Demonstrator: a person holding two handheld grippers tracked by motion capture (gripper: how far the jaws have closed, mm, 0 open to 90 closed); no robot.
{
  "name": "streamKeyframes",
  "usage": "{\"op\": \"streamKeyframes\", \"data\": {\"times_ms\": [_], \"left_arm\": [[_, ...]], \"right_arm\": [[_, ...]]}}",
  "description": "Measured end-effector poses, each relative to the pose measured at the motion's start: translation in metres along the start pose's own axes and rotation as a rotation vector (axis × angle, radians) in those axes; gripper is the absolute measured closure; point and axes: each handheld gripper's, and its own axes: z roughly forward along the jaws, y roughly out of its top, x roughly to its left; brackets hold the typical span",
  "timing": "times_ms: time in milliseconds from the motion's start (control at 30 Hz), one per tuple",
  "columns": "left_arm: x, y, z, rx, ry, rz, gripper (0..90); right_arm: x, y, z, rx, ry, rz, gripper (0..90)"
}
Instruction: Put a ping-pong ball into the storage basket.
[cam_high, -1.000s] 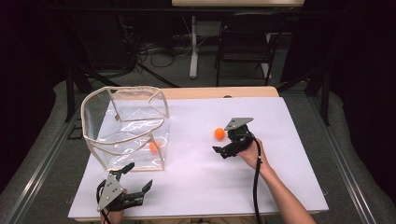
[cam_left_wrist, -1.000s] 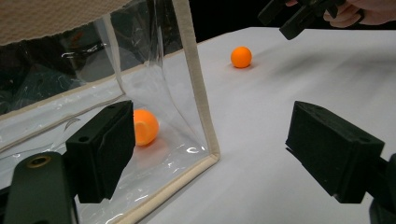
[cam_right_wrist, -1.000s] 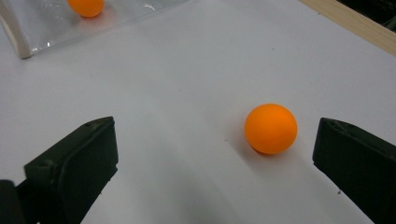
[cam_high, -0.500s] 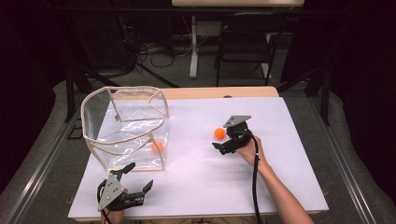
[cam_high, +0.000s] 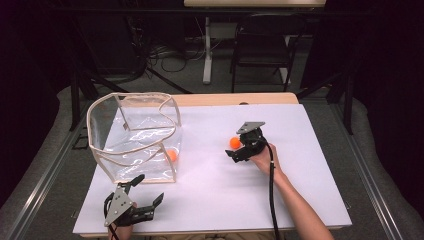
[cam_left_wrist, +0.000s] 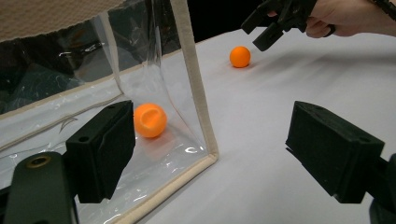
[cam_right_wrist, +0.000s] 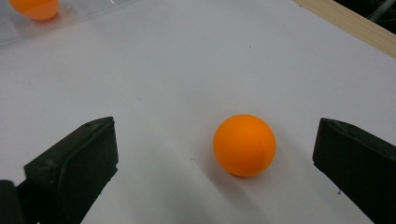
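your right gripper has its jaws wide open with the smooth round orange ball between them on the white table, touching neither. your left gripper is wide open too, holding nothing, by the corner of the clear soft bag. a second ball in the bag looks dented, maybe.

The high view looked forward and down from above the person's side of the desk, taking in its whole top. The left gripper view sat low and close to the clear bag, facing across the desk. The right gripper view hung very near the orange ball, which the other two also caught.
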Motion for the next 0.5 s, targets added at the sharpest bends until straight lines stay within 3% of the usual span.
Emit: {"op": "streamKeyframes", "data": {"times_ms": [500], "left_arm": [[-0.001, 0.000, 0.001, 0.002, -0.004, 0.001, 15.6]], "right_arm": [[-0.010, -0.008, 0.013, -0.005, 0.008, 0.067, 0.0]]}}
